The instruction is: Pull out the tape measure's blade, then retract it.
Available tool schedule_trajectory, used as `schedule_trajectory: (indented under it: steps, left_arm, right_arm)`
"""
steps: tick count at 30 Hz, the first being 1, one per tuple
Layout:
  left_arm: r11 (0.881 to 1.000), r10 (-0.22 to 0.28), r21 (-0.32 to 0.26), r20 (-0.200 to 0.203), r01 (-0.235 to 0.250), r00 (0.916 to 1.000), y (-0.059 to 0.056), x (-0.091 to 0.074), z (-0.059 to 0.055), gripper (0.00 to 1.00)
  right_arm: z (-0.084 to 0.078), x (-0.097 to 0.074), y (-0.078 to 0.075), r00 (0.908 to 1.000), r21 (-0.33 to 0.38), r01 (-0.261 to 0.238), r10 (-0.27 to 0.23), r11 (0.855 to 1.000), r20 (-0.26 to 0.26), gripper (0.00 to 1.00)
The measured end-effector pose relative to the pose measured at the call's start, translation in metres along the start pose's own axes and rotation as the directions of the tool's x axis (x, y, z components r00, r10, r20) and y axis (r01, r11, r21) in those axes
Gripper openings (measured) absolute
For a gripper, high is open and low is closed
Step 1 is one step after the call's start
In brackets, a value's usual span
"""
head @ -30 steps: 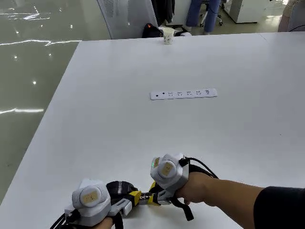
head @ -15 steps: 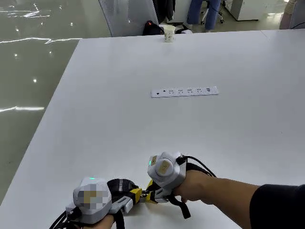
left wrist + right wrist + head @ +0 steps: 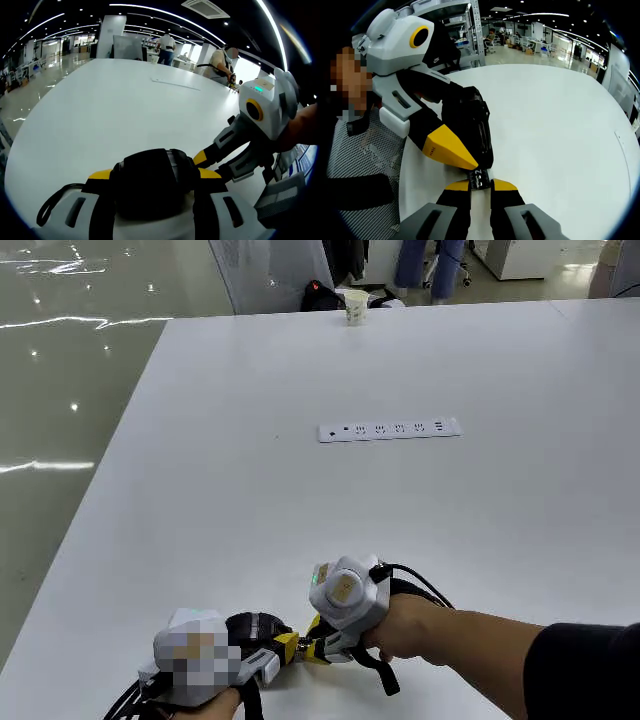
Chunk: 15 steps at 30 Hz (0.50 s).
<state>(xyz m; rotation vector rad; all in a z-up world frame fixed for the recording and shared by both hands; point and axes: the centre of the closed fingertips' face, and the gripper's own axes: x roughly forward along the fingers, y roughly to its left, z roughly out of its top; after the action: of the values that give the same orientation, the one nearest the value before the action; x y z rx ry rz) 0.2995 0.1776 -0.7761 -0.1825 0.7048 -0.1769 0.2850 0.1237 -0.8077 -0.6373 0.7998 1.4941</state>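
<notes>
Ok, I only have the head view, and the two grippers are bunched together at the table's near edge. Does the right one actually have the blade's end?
Observer: Yes. In the right gripper view the right gripper is closed on the end of the blade, and printed numbers show between its yellow tips.
Operator: And the case?
Observer: The left gripper view shows the left gripper clamping the black tape measure from both sides.
Operator: How much blade is out?
Observer: Only a short bit, between the case's mouth and the right gripper's jaws.
</notes>
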Motion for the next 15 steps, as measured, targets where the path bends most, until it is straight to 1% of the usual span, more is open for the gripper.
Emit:
schedule_trajectory:
  steps: [6,15]
  left_arm:
    - [1.0,0.0,-0.002,0.0,0.0,1.0,-0.0001,0.0001,-0.0002,0.57]
    - [1.0,-0.001,-0.002,0.002,0.001,1.0,0.0005,0.0002,-0.0005,0.58]
  right_arm:
    - [0.0049,0.0039,0.0009,1.0,-0.005,0.003,-0.003,1.0,0.006,0.11]
    - [0.0056,0.0046,0.001,1.0,-0.008,0.001,-0.001,1.0,0.008,0.11]
